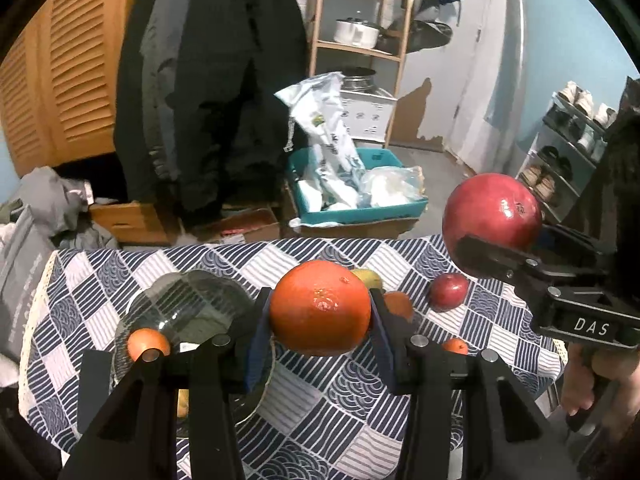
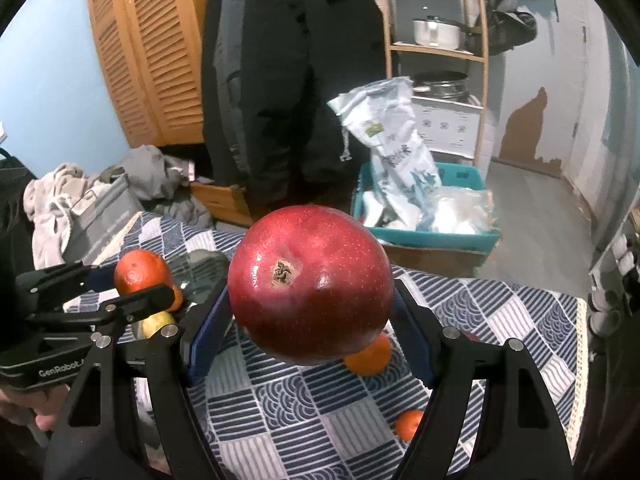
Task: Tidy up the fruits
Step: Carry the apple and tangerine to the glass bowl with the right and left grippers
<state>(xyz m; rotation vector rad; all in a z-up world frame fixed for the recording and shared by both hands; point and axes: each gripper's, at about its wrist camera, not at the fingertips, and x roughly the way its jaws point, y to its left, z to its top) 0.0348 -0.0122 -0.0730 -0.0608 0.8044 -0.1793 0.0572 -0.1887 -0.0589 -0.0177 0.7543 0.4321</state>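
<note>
A glass bowl (image 1: 188,312) sits left of loose fruit (image 1: 449,291) on the table (image 1: 320,412).

Black tool (image 1: 320,312), blue pads (image 1: 258,344), silver screws

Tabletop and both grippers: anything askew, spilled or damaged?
Nothing stands out. The left gripper holds an orange, the right gripper a red apple, both intact. Loose fruit on the tablecloth awaits sorting; the glass bowl sits upright.

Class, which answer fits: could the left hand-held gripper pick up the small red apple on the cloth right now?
Probably not: the left hand-held gripper is already shut on an orange, so the small red apple stays out of its grasp.
</note>
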